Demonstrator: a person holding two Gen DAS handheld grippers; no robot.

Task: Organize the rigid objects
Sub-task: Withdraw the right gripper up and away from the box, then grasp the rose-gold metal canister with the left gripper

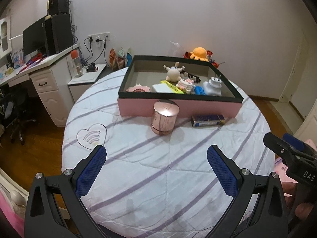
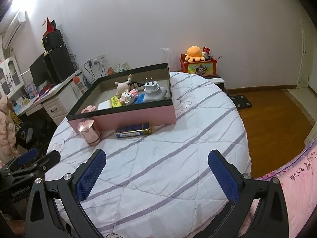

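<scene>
A pink box with a black rim (image 1: 178, 109) (image 2: 138, 117) stands on a round striped quilt; inside lie a doll, a white bottle (image 1: 213, 86) (image 2: 153, 93), a yellow card, small block figures and a blue piece. Against the box's near wall stand a rose-gold cylinder jar (image 1: 164, 117) (image 2: 89, 131) and a flat blue tin (image 1: 207, 120) (image 2: 133, 131). My left gripper (image 1: 156, 156) is open, empty, well short of the jar. My right gripper (image 2: 156, 158) is open and empty too, hovering over the quilt. Each gripper shows at the other view's edge.
A white desk (image 1: 45, 73) with a monitor, speakers and a bottle stands to the left, with an office chair beside it. An orange plush (image 2: 195, 53) sits on a red toy box by the far wall. Wooden floor (image 2: 273, 115) lies to the right; pink bedding (image 2: 297, 178) is near right.
</scene>
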